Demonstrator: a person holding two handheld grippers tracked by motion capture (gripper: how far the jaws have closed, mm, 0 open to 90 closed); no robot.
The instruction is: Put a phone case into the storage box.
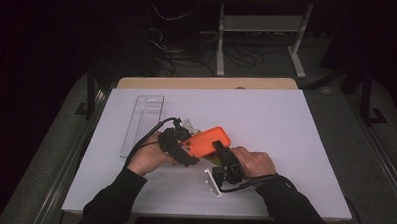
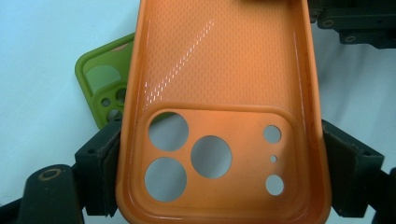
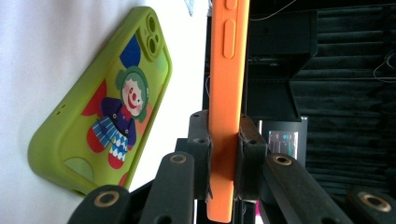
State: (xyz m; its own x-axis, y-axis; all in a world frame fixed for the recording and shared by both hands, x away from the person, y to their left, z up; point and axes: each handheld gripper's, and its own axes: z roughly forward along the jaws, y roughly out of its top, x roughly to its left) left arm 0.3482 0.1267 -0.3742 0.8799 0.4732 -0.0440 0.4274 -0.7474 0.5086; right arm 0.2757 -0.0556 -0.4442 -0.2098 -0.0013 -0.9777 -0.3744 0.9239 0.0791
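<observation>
Tongs on both sides clamp the orange phone case (image 1: 208, 141) above the worktop (image 1: 285, 145): left tongs (image 2: 222, 172) across its camera end, right tongs (image 3: 224, 154) on its edge. Green clown case (image 3: 105, 112) lies at nine o'clock.

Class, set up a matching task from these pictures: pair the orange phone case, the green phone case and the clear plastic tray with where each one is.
Things:
1. orange phone case
2. green phone case
3. clear plastic tray

Places:
a. lying on the white table beneath the lifted case
b. clamped between both grippers
c. lying alone toward the table's left

Pairs: 1-b, 2-a, 3-c
</observation>
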